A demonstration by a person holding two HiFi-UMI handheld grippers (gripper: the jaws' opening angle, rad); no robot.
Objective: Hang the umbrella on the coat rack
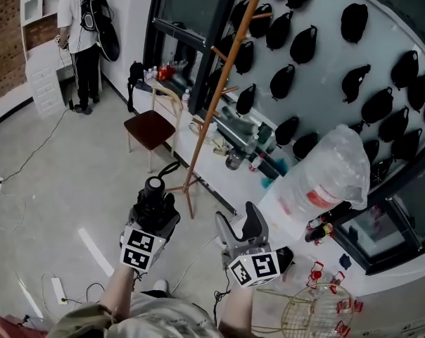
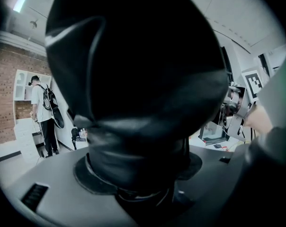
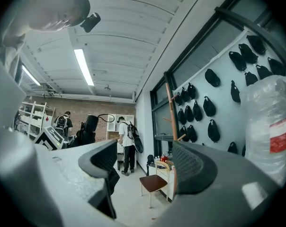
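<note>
A: Umbrella (image 1: 154, 187) — where is it?
B: Clamped in the left gripper (image 1: 155, 213), just short of the coat rack (image 1: 216, 97), strap loop leading, probably to catch a peg — the right gripper (image 1: 242, 229) gapes empty.

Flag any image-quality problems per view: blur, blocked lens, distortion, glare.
Head view: sharp, evenly lit, lines curving toward the edges. Left gripper view: the black umbrella fills most of the frame, dark and out of focus. Right gripper view: strong fisheye, dark corners, bright ceiling light strip, near jaws slightly soft.
</note>
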